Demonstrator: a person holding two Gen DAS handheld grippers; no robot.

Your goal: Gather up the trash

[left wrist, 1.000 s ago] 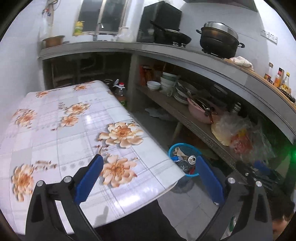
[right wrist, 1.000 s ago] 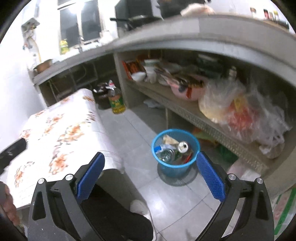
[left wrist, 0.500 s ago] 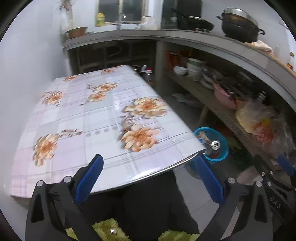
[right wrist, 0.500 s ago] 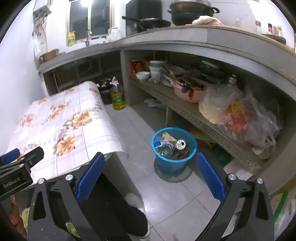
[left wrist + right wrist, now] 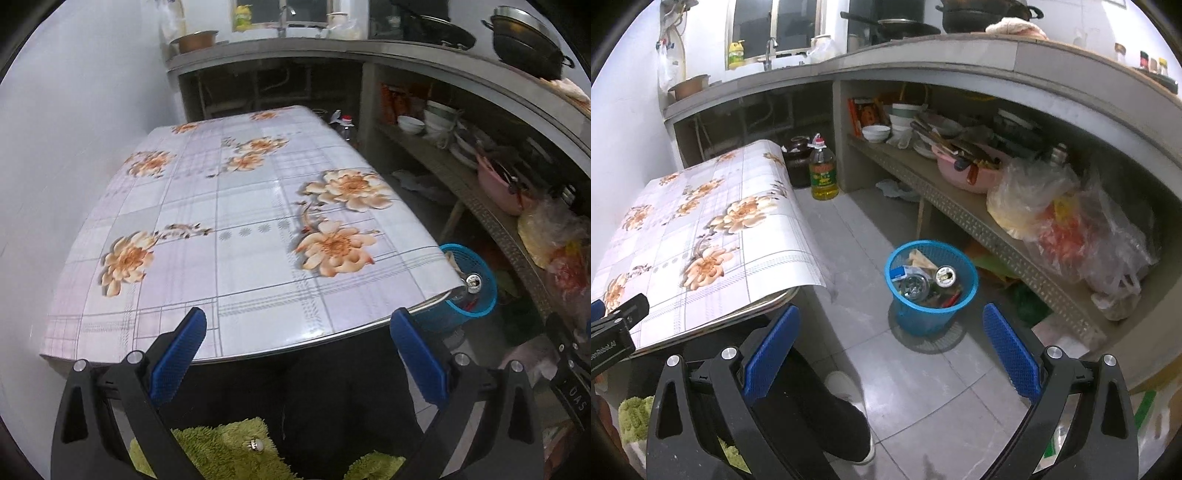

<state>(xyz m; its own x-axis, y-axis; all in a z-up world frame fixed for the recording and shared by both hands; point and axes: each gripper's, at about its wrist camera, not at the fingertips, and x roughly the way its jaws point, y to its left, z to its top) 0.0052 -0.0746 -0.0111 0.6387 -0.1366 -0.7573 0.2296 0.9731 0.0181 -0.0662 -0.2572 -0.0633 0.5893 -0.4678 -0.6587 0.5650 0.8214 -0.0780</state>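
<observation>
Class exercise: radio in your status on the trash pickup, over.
Left tool open, empty, over floral table. Right tool open, empty. Blue trash basket on floor, holds can. Path clear.

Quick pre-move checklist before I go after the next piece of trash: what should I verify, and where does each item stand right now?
1. Left gripper empty, jaws apart: ok.
2. Right gripper empty, jaws apart: ok.
3. Blue trash basket upright on the floor, opening unobstructed: ok.
4. Basket has room: cannot tell; a can and other litter already sit near the rim.
5. Trash left on the floral tablecloth: none visible.
6. Next pickup target chosen: not ok; no loose trash clearly identifiable on the floor.
</observation>
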